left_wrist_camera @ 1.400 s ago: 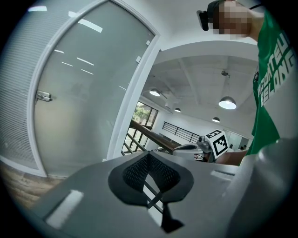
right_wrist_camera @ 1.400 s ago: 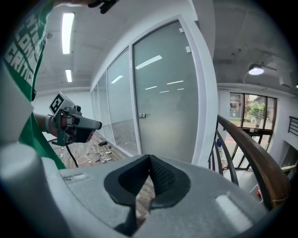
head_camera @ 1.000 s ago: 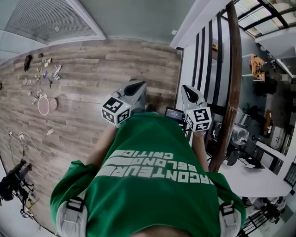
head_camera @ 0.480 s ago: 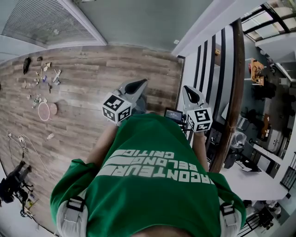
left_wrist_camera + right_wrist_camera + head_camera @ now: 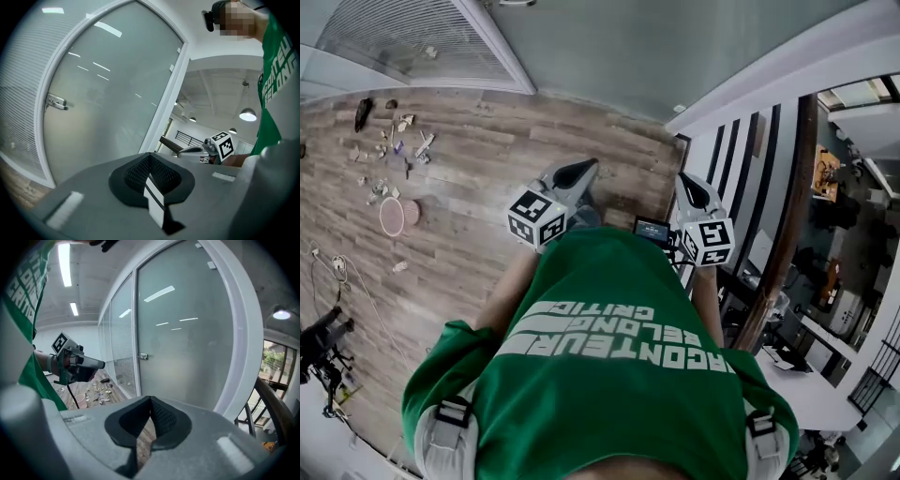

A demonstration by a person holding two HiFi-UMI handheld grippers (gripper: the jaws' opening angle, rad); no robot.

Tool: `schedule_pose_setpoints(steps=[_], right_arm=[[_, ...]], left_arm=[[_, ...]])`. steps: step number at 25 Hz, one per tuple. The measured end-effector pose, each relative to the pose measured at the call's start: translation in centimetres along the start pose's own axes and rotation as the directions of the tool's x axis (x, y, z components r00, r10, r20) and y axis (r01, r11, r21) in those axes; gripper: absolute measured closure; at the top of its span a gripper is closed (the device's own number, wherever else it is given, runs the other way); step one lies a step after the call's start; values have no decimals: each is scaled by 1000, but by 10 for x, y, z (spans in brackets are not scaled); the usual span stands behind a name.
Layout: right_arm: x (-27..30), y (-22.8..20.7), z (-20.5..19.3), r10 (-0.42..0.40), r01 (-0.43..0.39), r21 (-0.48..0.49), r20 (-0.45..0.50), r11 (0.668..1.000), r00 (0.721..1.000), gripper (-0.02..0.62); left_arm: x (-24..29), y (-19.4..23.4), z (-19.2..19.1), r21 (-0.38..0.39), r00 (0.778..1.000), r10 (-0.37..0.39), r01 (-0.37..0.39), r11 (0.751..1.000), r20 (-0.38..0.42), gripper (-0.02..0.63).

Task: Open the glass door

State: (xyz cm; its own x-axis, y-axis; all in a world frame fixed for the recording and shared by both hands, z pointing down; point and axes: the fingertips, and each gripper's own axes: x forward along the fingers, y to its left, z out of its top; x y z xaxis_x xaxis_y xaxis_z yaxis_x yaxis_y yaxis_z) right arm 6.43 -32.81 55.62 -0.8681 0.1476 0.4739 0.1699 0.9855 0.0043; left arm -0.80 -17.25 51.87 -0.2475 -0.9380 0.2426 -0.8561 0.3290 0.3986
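Observation:
The frosted glass door [image 5: 609, 47] stands ahead of me in its white frame; its metal handle [image 5: 56, 102] is on the door's left side in the left gripper view. The same handle [image 5: 143, 356] shows at mid height in the right gripper view. My left gripper [image 5: 574, 175] and right gripper [image 5: 692, 187] are held side by side in front of my chest, pointing at the door and well short of it. Both sets of jaws are shut with nothing in them. Each gripper shows in the other's view: the right gripper [image 5: 197, 151], the left gripper [image 5: 93, 364].
Several small items [image 5: 389, 150] and a pink ring [image 5: 392, 216] lie on the wood floor at the left, with camera gear [image 5: 319, 347] nearer the wall. A wooden handrail [image 5: 783, 225] over dark balusters runs along the right, close to my right gripper.
I have walked closer to the door: it fills more of the head view's top, and the floor and handrail have slid back. Both grippers stay shut in the same pose.

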Motion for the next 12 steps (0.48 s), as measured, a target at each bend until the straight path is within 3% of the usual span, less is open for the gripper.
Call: schedule_pose_setpoints(steps=[5,12], right_arm=[[38,11,30,63,-62,-38,20,997,998,603],[75,-9,59,138,-138,0,33,990,990,601]], left_arm=[[-4,36,15,-1,999,31,-31,1000,12,591],[12,60,28,-33,996,84,-84,996,20,591]])
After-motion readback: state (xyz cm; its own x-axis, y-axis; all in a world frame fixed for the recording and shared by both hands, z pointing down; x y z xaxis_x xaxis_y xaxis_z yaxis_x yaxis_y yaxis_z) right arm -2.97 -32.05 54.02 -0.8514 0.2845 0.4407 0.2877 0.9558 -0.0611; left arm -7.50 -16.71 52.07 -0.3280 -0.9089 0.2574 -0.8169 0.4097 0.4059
